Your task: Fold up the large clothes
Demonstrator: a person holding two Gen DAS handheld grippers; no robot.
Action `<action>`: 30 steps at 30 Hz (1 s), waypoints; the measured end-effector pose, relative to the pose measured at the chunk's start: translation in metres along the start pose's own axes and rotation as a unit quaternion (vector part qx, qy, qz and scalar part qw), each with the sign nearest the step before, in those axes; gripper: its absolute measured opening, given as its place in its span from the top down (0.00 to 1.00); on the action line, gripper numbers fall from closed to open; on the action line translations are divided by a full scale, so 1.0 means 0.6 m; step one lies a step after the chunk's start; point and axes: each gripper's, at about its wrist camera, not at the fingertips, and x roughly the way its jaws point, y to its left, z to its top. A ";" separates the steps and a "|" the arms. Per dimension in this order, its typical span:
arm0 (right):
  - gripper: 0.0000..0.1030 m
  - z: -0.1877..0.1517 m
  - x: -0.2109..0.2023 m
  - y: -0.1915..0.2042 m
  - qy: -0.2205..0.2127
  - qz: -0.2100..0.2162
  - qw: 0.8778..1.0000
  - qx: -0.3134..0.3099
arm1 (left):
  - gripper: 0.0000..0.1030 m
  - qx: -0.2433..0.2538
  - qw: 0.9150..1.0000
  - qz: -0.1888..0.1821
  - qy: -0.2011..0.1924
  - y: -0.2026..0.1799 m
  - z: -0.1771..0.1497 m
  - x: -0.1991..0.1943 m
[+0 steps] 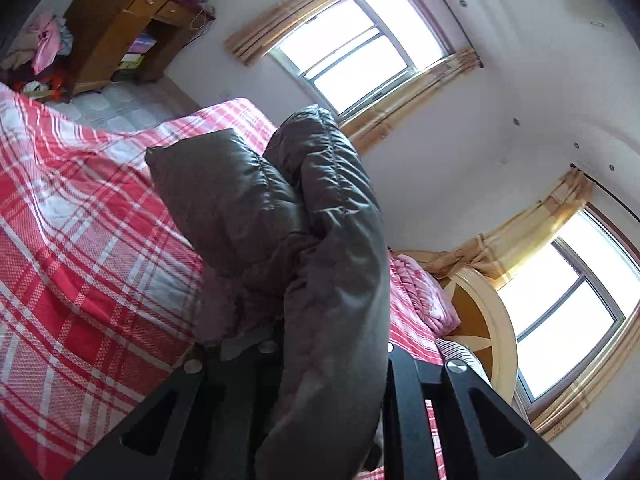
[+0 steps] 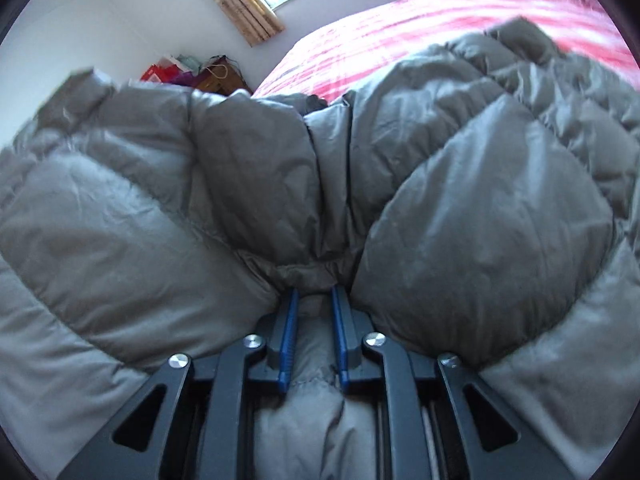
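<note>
A large grey quilted down jacket (image 1: 328, 240) rises from my left gripper (image 1: 320, 344), which is shut on a thick fold of it and holds it above the red plaid bed (image 1: 80, 220). The jacket hides the left fingertips. In the right wrist view the same jacket (image 2: 480, 220) fills the frame and lies bunched on the bed (image 2: 400, 28). My right gripper (image 2: 314, 300) is shut on a seam of it, with cloth pinched between the blue pads (image 2: 289, 328).
A wooden desk (image 1: 120, 28) with piled clothes stands on the tiled floor beyond the bed. Two curtained windows (image 1: 360, 44) are on the wall. A pink pillow (image 1: 424, 296) and a round wooden headboard (image 1: 484, 320) are at the bed's far end.
</note>
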 end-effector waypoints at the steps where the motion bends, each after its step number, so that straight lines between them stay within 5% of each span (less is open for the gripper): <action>1: 0.82 -0.014 0.001 0.012 0.008 0.016 1.000 0.010 | 0.87 0.005 1.000 0.001 -0.003 -0.005 0.006 -0.009; 4: 0.82 -0.055 0.019 0.062 0.043 0.074 0.995 0.041 | 0.87 0.039 0.999 0.022 -0.011 -0.029 0.016 -0.034; 8: 0.83 -0.111 0.060 0.140 0.114 0.182 0.975 0.064 | 0.87 0.105 0.990 0.095 -0.008 -0.054 0.011 -0.040; 15: 0.81 -0.104 0.035 0.146 0.157 0.200 0.966 0.037 | 0.87 0.172 0.976 0.134 0.009 -0.084 -0.014 0.002; 18: 0.81 -0.080 -0.027 0.094 0.126 0.199 0.971 0.042 | 0.86 0.213 0.964 0.155 0.034 -0.097 -0.046 0.038; 25: 0.61 -0.023 -0.175 -0.061 0.014 0.103 0.994 0.047 | 0.86 0.318 0.917 0.214 0.108 -0.105 -0.157 0.155; 28: 0.52 -0.006 -0.216 -0.105 -0.008 0.099 0.994 0.054 | 0.85 0.367 0.892 0.236 0.119 -0.112 -0.205 0.184; 30: 0.32 0.011 -0.233 -0.124 -0.018 0.102 0.993 0.059 | 0.85 0.397 0.877 0.241 0.125 -0.118 -0.229 0.197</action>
